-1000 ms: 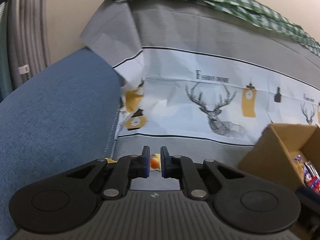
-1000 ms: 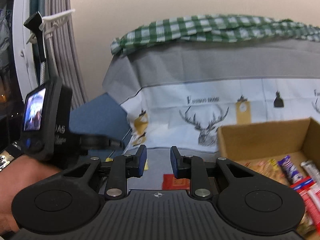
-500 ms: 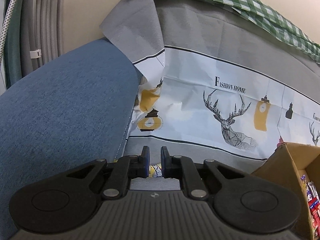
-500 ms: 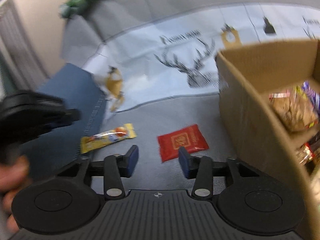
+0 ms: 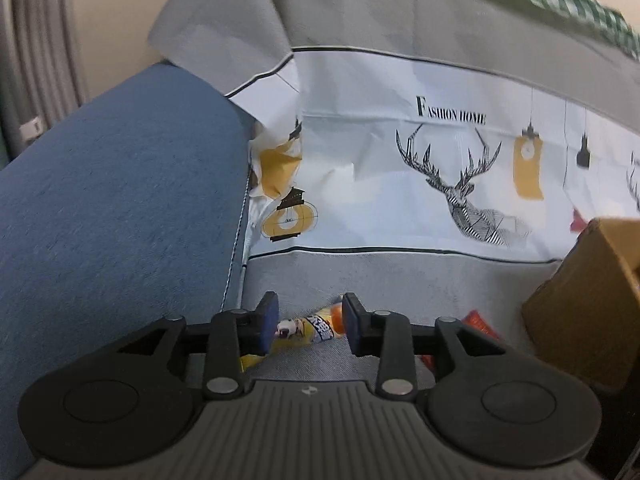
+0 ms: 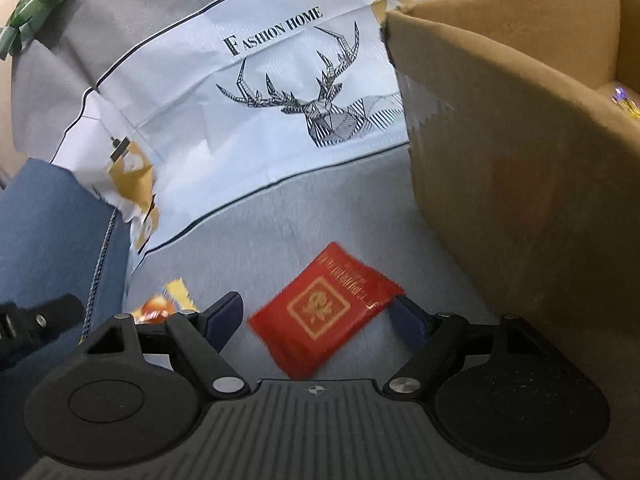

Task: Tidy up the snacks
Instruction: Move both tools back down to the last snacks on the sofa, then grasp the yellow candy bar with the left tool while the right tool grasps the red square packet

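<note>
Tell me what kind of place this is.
Probably a home living room: a blue upholstered sofa draped with a "Fashion Home" deer-print cover, with a cardboard box of snacks on the seat.

red packet: glossy foil | box: matt cardboard | sofa arm: rough blue cloth

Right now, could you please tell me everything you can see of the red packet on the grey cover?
The red packet is a flat, glossy sachet with a gold square emblem and gold lettering. It lies tilted on the grey cover, left of the cardboard box, unopened as far as shows. It sits between the opening fingers of the right gripper, which do not press it.
</note>
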`<action>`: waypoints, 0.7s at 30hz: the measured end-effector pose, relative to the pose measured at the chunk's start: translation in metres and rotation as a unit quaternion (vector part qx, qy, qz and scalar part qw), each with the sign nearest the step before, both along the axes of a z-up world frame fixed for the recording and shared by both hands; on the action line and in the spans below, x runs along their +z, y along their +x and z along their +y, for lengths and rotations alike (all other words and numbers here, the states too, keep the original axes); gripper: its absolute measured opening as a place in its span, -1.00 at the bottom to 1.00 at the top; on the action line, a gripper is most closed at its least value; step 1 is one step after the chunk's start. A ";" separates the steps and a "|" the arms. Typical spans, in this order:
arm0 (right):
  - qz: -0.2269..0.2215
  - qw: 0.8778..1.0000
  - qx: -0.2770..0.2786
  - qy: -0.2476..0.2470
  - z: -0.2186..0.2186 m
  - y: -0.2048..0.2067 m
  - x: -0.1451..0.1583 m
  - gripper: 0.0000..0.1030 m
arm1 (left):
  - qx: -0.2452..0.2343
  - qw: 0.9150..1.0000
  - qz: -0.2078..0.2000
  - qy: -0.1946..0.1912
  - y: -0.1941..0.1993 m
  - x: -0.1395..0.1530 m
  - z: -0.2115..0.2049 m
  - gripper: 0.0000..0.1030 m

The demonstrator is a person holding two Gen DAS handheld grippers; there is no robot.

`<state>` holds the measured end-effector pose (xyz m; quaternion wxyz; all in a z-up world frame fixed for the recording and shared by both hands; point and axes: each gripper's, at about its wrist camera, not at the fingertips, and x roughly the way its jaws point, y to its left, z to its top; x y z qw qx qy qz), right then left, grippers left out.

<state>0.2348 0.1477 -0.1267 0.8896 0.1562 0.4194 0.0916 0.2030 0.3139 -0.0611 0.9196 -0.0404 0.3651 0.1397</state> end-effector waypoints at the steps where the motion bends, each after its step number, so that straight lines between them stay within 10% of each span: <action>1: -0.002 1.000 0.002 -0.003 0.002 0.003 0.000 0.66 | -0.001 1.000 0.001 0.002 0.003 -0.002 0.000 -0.14; 8: -0.027 0.995 0.041 -0.083 0.023 0.015 -0.001 0.66 | 0.002 0.999 0.015 -0.030 0.029 -0.019 0.013 -0.10; 13: -0.057 0.988 0.049 -0.134 0.026 0.007 -0.004 0.02 | -0.008 0.998 0.042 -0.051 0.046 -0.039 0.015 0.25; 21: -0.070 0.987 0.067 -0.128 0.021 -0.001 -0.003 -0.13 | -0.001 0.994 0.089 -0.067 0.052 -0.061 0.018 0.24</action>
